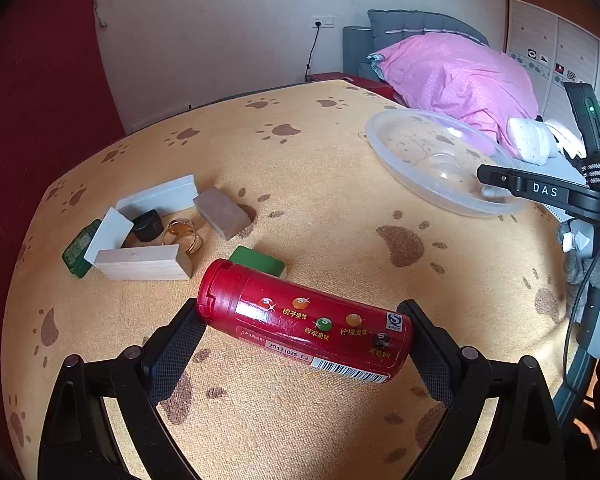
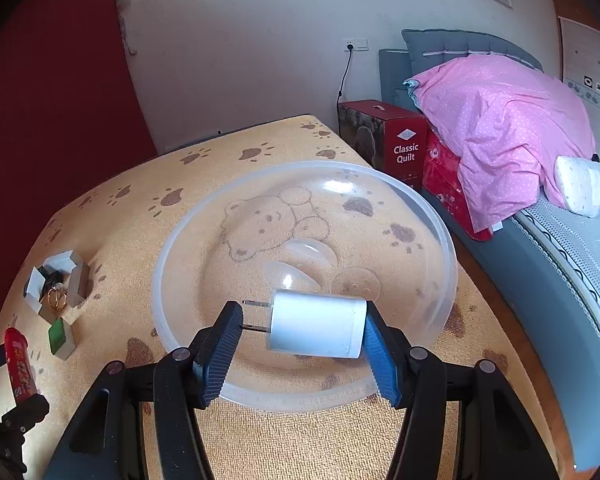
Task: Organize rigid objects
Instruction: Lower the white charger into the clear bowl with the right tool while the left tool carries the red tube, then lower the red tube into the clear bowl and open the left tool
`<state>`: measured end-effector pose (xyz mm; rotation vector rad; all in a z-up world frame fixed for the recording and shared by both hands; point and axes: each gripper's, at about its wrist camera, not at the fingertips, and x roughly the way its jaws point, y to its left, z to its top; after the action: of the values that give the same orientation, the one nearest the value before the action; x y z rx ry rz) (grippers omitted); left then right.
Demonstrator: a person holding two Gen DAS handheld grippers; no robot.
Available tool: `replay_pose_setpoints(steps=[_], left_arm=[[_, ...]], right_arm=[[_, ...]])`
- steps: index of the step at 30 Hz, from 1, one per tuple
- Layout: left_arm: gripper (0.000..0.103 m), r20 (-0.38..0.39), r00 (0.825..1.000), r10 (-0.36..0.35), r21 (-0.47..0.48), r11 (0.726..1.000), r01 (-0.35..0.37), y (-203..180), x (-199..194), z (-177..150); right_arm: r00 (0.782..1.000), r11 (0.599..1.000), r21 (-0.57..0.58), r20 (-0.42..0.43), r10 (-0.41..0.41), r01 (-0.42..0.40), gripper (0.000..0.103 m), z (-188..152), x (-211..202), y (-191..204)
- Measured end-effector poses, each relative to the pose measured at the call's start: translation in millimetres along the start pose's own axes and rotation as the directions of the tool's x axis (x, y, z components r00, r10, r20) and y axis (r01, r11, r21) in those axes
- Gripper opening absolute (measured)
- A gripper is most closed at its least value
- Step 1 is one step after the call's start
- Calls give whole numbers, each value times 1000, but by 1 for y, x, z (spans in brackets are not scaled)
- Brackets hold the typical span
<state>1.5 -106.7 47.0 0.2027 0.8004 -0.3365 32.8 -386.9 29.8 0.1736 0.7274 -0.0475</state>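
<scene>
Left tongs (image 1: 303, 336) clamping red tube (image 1: 303, 330) end-to-end, slick and light. Right tongs (image 2: 301, 330) releasing white charger (image 2: 315, 323) over clear bowl (image 2: 443, 240); prongs touching one pad.

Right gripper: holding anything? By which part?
Right gripper has the white charger plug between its fingers lengthwise, prongs at one pad, flat base at the other, above the clear bowl; contact looks loose.

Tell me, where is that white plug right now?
In the right wrist view, the white plug sits between the right gripper fingers, over the near part of the clear plastic bowl.
</scene>
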Motion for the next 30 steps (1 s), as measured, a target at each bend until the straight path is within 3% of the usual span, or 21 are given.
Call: replay_pose_setpoints(steps=[1, 3, 19, 30], left_arm=[[96, 0, 1000, -1, 3, 1000, 1, -2, 0, 1], [96, 1, 1000, -4, 8, 1000, 4, -5, 1, 4], [96, 24, 995, -100, 65, 993, 98, -58, 27, 55], [96, 9, 987, -163, 99, 982, 161, -100, 62, 92]], right_arm=[[1000, 1000, 4, 5, -1, 1, 76, 0, -1, -2], [1000, 1000, 5, 24, -6, 6, 82, 0, -4, -5], [975, 964, 232, 148, -163, 126, 82, -2, -30, -68], [973, 949, 276, 128, -194, 153, 82, -8, -24, -84]])
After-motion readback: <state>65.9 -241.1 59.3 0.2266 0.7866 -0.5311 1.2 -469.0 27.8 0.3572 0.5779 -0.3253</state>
